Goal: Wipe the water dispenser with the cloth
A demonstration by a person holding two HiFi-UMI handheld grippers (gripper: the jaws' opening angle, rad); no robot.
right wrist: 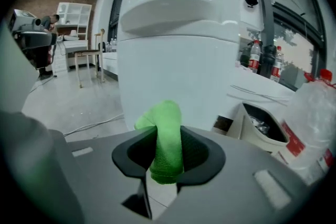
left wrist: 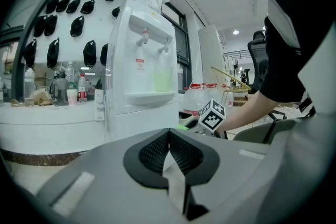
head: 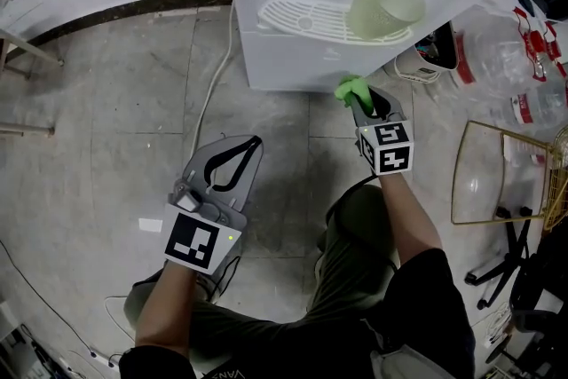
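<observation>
The white water dispenser [head: 293, 58] stands on the floor against a white counter, with a slotted drip tray [head: 306, 18] and a pale green cup [head: 383, 3] on it. My right gripper [head: 359, 102] is shut on a bright green cloth [head: 350, 90], whose free end sits at the lower front of the dispenser [right wrist: 178, 76]. The cloth [right wrist: 165, 139] is pinched between the jaws in the right gripper view. My left gripper [head: 238, 151] hangs lower left, away from the dispenser [left wrist: 144, 81], jaws closed with nothing in them.
A white power cord [head: 213, 89] runs down the floor left of the dispenser. Large water bottles [head: 510, 67] and a small bin [head: 430, 53] stand at its right. A gold wire basket [head: 506, 173] sits further right. My knee [head: 359, 226] is below the right gripper.
</observation>
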